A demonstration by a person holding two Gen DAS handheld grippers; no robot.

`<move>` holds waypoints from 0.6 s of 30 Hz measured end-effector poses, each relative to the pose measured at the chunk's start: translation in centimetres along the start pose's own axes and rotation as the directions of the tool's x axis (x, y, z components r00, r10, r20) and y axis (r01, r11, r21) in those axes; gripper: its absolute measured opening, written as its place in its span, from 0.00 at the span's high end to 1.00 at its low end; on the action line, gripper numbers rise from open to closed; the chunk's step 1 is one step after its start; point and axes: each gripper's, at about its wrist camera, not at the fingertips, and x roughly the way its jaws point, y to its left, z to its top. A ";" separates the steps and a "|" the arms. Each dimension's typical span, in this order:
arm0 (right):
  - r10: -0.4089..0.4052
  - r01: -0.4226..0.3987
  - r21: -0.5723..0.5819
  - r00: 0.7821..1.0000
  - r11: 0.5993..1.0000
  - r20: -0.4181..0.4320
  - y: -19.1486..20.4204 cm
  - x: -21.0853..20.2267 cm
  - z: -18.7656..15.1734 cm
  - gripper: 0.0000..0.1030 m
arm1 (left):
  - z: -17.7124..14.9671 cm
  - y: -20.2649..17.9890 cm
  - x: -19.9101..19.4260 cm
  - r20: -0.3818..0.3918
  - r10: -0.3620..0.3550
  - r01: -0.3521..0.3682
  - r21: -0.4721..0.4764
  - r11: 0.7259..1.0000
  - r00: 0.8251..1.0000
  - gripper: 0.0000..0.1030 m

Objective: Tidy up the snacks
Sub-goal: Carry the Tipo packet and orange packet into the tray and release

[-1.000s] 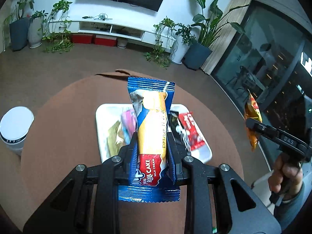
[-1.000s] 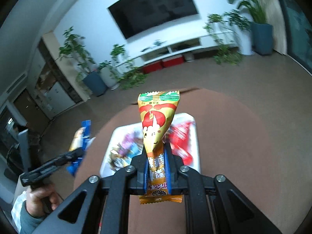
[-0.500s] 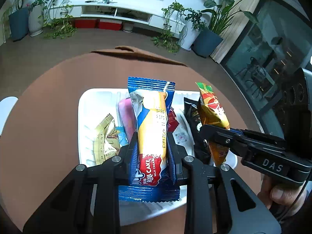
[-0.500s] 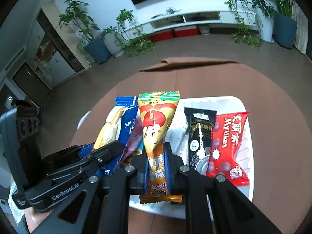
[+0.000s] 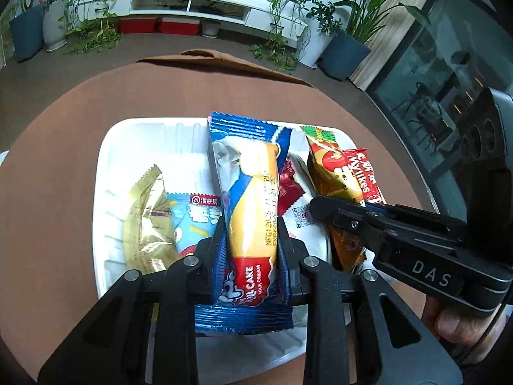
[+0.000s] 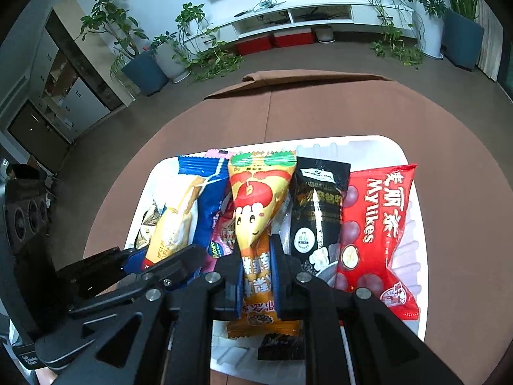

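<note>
Both grippers have dropped from above the desk's edges to low over the white tray (image 5: 105,173), which a second ago looked small and far. Left gripper (image 5: 250,234) clamped on the blue roll-cake packet (image 5: 250,192), fingers pressing its lower half; packet stands lengthwise over the tray's middle. Right gripper (image 6: 256,256) clamped on the orange snack packet (image 6: 256,199), held just beside the other gripper, on its right.

In the tray: gold foil packet (image 5: 144,218) at the left, light-blue packet (image 5: 198,218) next to it, black packet (image 6: 317,211) and red Mylikes bag (image 6: 378,231) at the right. Pink wrapper (image 6: 221,234) shows between the two held packets, mostly hidden.

Tray sits on a round brown desk (image 5: 57,147). A hand (image 5: 458,324) grips the right gripper's handle at lower right of the left view.
</note>
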 end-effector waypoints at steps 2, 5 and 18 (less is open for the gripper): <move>0.003 -0.003 0.003 1.000 1.000 -0.005 -0.2 0.4 -0.2 0.84 | -0.1 0.4 0.4 0.002 -0.005 0.005 -0.007 1.000 1.000 0.76; 0.021 -0.021 0.021 1.000 1.000 -0.011 -0.5 0.9 -0.5 0.83 | 0.0 0.4 1.1 0.006 0.006 -0.006 0.005 1.000 1.000 0.76; 0.040 -0.040 0.019 0.999 0.999 0.021 -1.0 0.6 -0.9 0.77 | -0.8 -1.1 1.3 0.028 0.040 -0.041 0.035 0.999 0.999 0.74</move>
